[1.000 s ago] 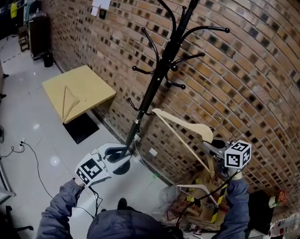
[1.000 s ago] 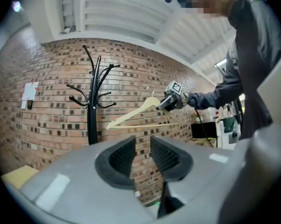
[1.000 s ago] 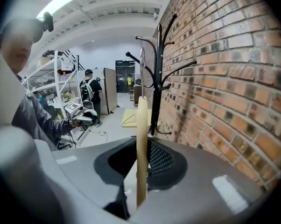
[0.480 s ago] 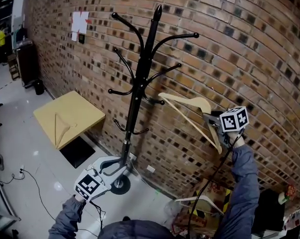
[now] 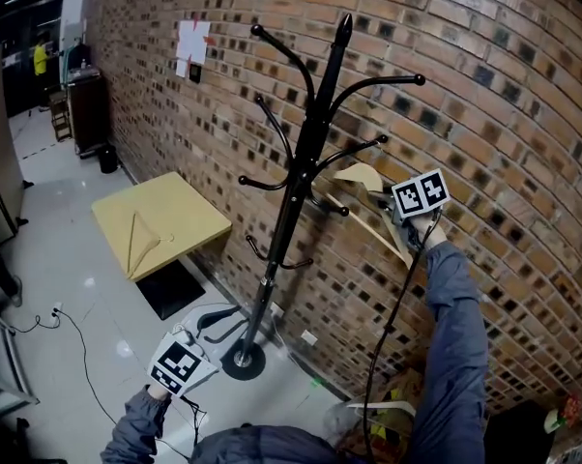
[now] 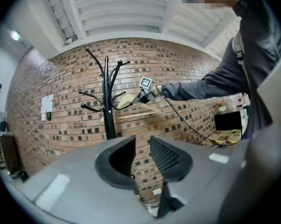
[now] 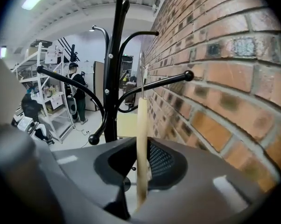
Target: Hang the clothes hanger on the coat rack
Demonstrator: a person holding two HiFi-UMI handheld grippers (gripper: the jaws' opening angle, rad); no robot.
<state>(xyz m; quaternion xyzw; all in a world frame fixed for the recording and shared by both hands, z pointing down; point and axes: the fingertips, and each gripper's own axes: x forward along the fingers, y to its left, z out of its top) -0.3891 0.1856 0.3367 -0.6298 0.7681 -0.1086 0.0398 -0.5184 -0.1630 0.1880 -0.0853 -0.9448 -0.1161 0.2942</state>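
the brick wall (image 5: 523, 85) is running behind the whole scene; the black coat rack (image 5: 303, 177) is standing upright just in front of it, arms curving upward; a yellow table (image 5: 187, 211) is sitting at lower left against the wall, with a second hanger (image 5: 136, 240) lying on it; the clothes hanger (image 5: 361, 177) is being held raised between rack and wall, level with the middle arms; whether it is touching one cannot be told; the right gripper (image 7: 141, 157) is clamping its jaws on the hanger's wooden body; the left gripper (image 6: 143, 148) is hanging low near the rack's base, jaws standing apart, nothing between them
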